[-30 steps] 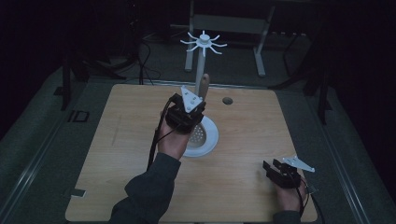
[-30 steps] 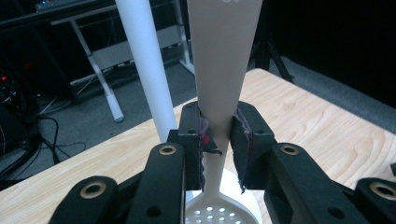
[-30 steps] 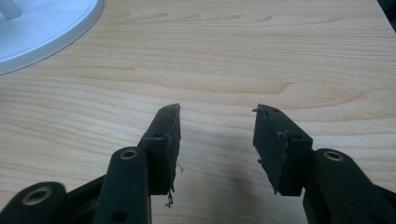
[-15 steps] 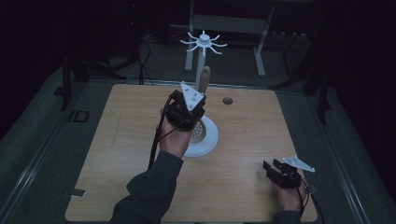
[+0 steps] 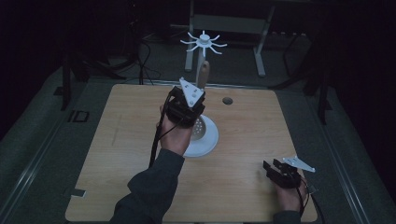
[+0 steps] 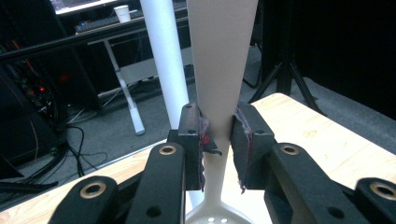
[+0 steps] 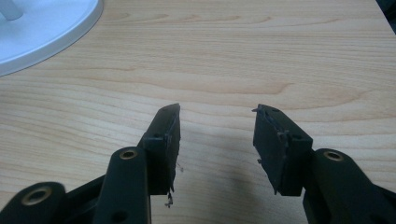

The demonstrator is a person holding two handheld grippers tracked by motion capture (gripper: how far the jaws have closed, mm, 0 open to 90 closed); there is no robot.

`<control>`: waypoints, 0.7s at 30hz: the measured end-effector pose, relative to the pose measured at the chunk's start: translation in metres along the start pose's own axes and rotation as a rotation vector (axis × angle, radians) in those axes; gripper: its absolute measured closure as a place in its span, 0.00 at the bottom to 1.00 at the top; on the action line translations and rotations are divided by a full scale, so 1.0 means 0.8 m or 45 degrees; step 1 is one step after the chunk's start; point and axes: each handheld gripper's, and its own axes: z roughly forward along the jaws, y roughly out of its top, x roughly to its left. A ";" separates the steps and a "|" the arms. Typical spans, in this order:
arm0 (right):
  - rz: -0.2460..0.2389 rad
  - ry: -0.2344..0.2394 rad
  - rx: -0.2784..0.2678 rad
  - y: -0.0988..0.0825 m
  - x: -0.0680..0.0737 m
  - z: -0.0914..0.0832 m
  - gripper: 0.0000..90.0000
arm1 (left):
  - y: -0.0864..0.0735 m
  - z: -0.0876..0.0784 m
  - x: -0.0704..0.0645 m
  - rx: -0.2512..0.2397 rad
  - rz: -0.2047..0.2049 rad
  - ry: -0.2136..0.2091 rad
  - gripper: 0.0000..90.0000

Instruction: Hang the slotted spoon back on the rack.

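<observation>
- High view: left gripper is held up over the middle of the table, just in front of a white rack: a round base, a pole and hook arms at the top. A tan handle tip sticks up past the gripper. Right gripper rests low at the table's near right corner, well apart from the rack.
- High view, risk: judged, the utensil is probably bound for, or just off, the hooks. The hooks are thin and high, so a missed hook or an early release could drop the utensil onto the base or table.
- Left gripper view: jaws pressed onto the narrow neck of a pale slotted utensil, handle widening upward, perforated head below the pads. The rack pole stands just beside it.
- Left gripper view, risk: the grip sits on a taper, so the utensil may slide or pivot between the pads if tilted, and it could knock the pole.
- Right gripper view: jaws spread, nothing between them, bare wood below; base edge at upper left.
- Writing: none legible. A dark mark on the floor left of the table in the high view is too blurred to read.
</observation>
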 end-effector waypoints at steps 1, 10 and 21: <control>0.000 0.000 0.000 0.000 0.000 0.000 0.57 | 0.000 0.000 0.000 0.000 0.000 0.000 0.83; 0.001 0.002 0.002 0.000 0.000 0.000 0.57 | 0.008 0.002 0.004 0.007 -0.004 0.029 0.83; -0.002 0.005 0.003 0.000 0.000 0.001 0.57 | 0.011 0.007 0.006 0.024 -0.005 0.046 0.83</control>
